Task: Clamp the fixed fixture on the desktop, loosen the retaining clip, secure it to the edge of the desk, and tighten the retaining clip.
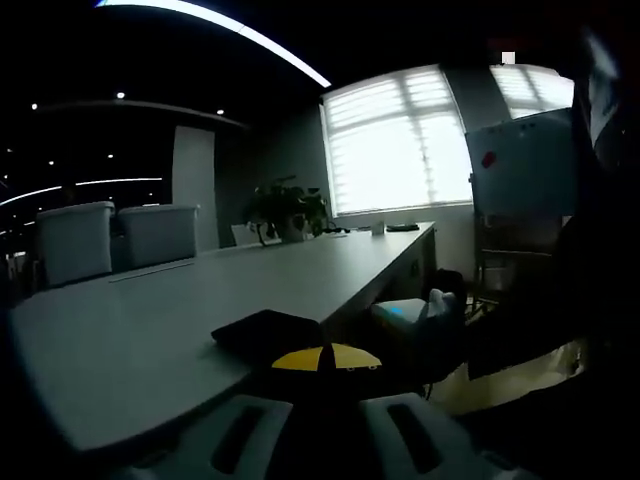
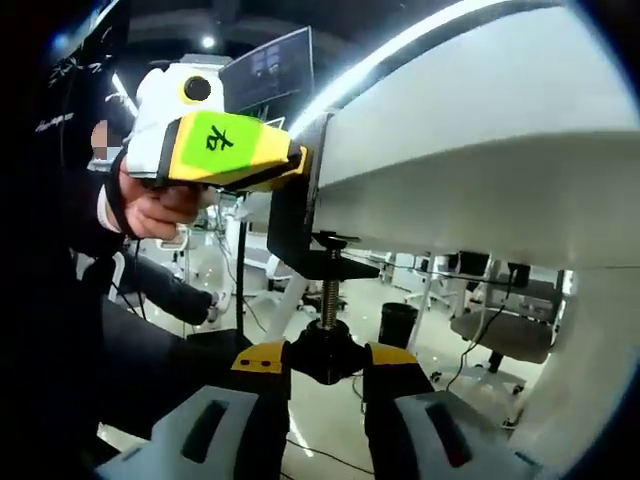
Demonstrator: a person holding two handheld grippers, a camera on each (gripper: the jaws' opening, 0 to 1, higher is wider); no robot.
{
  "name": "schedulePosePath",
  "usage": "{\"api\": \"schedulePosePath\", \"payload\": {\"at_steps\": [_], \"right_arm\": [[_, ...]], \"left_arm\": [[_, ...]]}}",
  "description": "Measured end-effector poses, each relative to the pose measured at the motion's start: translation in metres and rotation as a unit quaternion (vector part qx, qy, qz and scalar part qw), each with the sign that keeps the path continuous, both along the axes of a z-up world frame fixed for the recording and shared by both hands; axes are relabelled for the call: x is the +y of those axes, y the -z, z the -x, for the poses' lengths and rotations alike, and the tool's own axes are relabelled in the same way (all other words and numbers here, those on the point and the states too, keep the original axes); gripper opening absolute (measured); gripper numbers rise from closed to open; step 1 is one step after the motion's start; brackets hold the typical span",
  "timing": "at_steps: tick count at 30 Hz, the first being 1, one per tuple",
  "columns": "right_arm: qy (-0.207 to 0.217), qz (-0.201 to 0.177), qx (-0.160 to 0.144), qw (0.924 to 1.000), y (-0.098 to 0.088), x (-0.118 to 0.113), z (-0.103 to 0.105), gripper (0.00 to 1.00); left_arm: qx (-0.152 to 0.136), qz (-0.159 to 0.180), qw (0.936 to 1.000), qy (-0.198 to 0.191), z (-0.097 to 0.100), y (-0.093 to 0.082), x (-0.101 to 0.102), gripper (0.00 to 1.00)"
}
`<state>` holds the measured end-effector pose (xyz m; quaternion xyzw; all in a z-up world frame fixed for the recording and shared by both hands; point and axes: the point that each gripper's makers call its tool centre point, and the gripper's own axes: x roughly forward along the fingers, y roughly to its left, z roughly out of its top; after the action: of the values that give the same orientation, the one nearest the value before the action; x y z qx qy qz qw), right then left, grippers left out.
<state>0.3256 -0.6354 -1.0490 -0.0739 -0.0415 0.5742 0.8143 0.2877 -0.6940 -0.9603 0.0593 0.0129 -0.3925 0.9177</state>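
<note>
While the right tool (image 2: pixel 325 372) pinched the black knob (image 2: pixel 323 355) of the clamp's screw (image 2: pixel 328 298) from below, the other tool (image 2: pixel 235 150), held in a hand (image 2: pixel 152 210), gripped the black clamp (image 2: pixel 293 215) at the table (image 2: pixel 480 130) edge. Seen from the left tool (image 1: pixel 322 362), its yellow tips pressed on the clamp's top plate (image 1: pixel 268 333) lying on the tabletop (image 1: pixel 200 300).

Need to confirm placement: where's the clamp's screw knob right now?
In the right gripper view, the screw knob sits under the desk edge, between the right gripper's fingers.
</note>
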Motion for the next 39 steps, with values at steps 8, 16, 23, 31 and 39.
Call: {"api": "schedulePosePath", "payload": {"at_steps": [8,16,23,31,39], "right_arm": [[0.191,-0.03,-0.007,0.9811,-0.017,-0.008,-0.007,0.45],[0.355,-0.02,0.012,0.9344,-0.005,-0.023,-0.004,0.5],[0.393,-0.034,0.047,0.9178,0.004,-0.018,-0.014,0.47],[0.409,-0.027,0.036,0.9114,-0.005,-0.018,-0.021,0.26],[0.361,-0.029,0.043,0.9311,-0.006,-0.014,-0.017,0.25]], "left_arm": [[-0.005,0.0,1.0,0.004,0.002,-0.002,0.0,0.01],[-0.004,0.009,0.9999,0.002,0.004,-0.002,0.003,0.01],[-0.001,0.018,0.9998,0.005,0.005,-0.002,0.007,0.01],[0.0,0.024,0.9997,0.009,0.005,-0.002,0.007,0.01],[-0.002,0.019,0.9998,0.007,0.007,-0.002,0.006,0.01]]}}
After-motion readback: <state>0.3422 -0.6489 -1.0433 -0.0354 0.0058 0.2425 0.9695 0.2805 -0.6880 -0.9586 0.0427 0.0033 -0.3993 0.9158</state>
